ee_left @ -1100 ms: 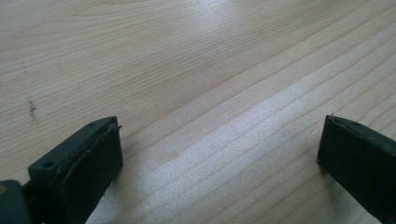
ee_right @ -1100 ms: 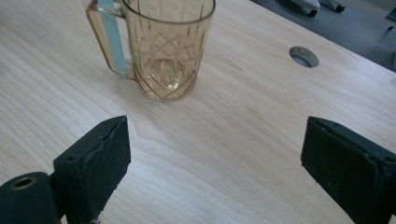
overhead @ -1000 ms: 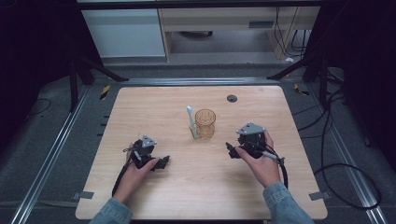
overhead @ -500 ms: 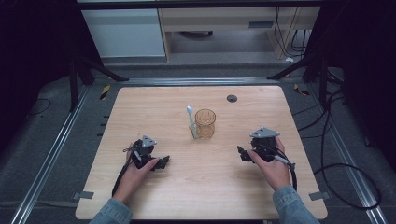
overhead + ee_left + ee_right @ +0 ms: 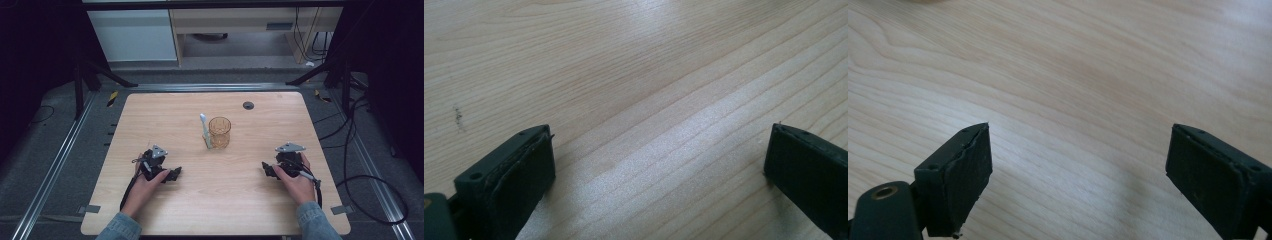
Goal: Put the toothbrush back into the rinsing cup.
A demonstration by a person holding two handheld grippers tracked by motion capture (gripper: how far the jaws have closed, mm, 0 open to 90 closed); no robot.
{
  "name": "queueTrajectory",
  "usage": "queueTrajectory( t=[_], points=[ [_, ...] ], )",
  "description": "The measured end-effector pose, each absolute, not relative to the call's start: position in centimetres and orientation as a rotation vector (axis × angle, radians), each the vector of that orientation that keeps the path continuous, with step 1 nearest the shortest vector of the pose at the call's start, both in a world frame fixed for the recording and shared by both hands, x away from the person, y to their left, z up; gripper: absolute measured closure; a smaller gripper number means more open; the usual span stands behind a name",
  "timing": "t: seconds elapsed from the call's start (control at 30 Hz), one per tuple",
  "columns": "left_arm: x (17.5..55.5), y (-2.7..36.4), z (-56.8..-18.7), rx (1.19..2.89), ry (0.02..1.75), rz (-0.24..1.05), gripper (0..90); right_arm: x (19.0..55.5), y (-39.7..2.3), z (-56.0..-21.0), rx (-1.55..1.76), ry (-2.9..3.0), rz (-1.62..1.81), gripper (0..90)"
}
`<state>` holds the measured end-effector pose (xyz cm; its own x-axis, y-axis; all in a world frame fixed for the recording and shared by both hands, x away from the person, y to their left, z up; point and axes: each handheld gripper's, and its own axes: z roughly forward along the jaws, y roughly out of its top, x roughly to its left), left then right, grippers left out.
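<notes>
An amber see-through cup (image 5: 219,132) stands upright near the middle of the wooden table (image 5: 165,115). A pale toothbrush (image 5: 205,131) leans against its left side. My left gripper (image 5: 172,174) rests on the table at the front left, held by a hand, and is open with nothing between its jaws (image 5: 659,175). My right gripper (image 5: 266,169) rests at the front right, also open and empty (image 5: 1078,170). Both sit well in front of the cup, one on each side.
A small dark round hole (image 5: 248,105) sits in the table near its far edge. Cables (image 5: 370,180) trail on the floor to the right. Metal rails run along both sides, and white cabinets (image 5: 135,32) stand beyond the far edge.
The right hand and its gripper have moved right and toward the front edge, away from the cup. The left gripper has stayed in place.
</notes>
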<state>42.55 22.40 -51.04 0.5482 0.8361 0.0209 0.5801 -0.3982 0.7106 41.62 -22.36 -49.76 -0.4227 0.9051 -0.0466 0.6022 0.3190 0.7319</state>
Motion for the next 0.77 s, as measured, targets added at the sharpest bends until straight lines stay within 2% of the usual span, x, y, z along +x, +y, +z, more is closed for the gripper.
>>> queueTrajectory(
  t=[0.23, 0.77],
  points=[
    [42.5, 22.4, -51.0, 2.128, 1.134, 0.500, 0.0, 41.7, -23.6, -51.2, 1.411, 2.110, 0.912, 10.2],
    [42.5, 22.4, -51.0, 2.129, 1.134, 0.500, 0.0, 42.1, -23.1, -51.4, 1.425, 2.088, 0.905, 3.4]
  ],
)
